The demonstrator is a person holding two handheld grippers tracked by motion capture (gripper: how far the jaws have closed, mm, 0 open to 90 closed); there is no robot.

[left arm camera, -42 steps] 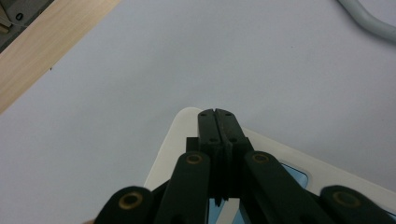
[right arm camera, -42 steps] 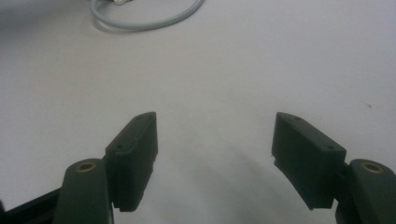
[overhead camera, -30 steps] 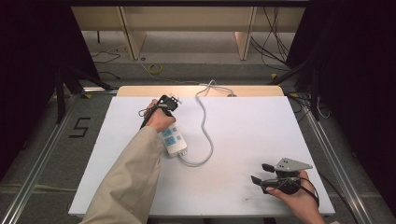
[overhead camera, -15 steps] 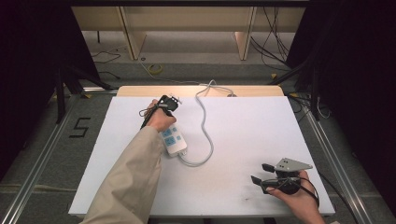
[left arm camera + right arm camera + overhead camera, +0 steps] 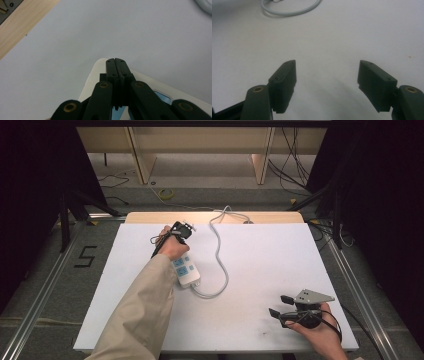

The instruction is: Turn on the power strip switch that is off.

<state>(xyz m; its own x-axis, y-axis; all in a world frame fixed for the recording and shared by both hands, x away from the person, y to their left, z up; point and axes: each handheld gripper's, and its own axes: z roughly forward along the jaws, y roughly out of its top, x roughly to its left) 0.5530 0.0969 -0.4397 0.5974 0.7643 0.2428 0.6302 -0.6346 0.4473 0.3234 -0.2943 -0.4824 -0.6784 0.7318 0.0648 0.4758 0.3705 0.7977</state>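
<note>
One white power strip (image 5: 186,271) with blue sockets and one grey cord (image 5: 220,251) lies at ten o'clock of the tabletop (image 5: 260,250) centre. Left gripper (image 5: 116,65) hovers clenched and empty over its far end; right gripper (image 5: 327,82), released, sits at five o'clock.

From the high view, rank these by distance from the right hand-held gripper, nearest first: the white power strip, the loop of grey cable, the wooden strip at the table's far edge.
Measured from the right hand-held gripper at the table's near right:
1. Loop of grey cable, to its left, mid-table.
2. White power strip, farther left, under the left hand-held gripper.
3. Wooden strip, along the table's far edge.
</note>
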